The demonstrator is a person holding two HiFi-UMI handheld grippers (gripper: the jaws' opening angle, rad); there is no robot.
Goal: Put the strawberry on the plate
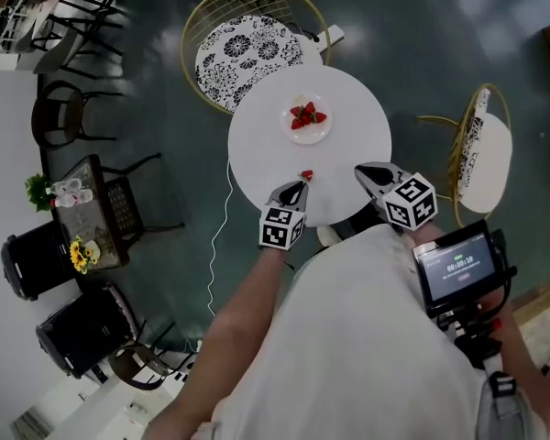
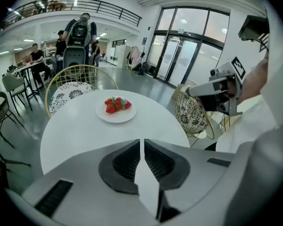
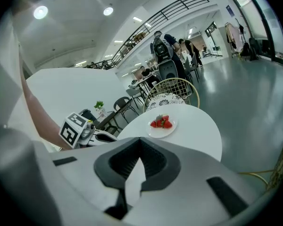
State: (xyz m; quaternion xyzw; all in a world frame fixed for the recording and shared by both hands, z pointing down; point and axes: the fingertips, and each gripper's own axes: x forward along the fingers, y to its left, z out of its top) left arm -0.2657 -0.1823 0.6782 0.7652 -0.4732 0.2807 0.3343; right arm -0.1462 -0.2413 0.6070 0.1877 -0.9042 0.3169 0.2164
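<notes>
Spanning the middle, table [image 1: 348,145]: round, white.
Left gripper [image 1: 300,186]: jaws pressed together, nothing between them, tip over the table's near edge.
Right gripper [image 1: 361,170]: jaws likewise closed and empty, near the same edge.
Plate [image 1: 307,140]: white, on the table's far half, carrying a few strawberries [image 1: 306,115].
Strawberry [image 1: 306,176]: loose on the table, just beyond the left gripper's tip, perhaps touching it; well apart from the plate.

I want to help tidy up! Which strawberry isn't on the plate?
The lone strawberry lying on the white table, right beside the left gripper. The other strawberries sit together on the plate.
</notes>
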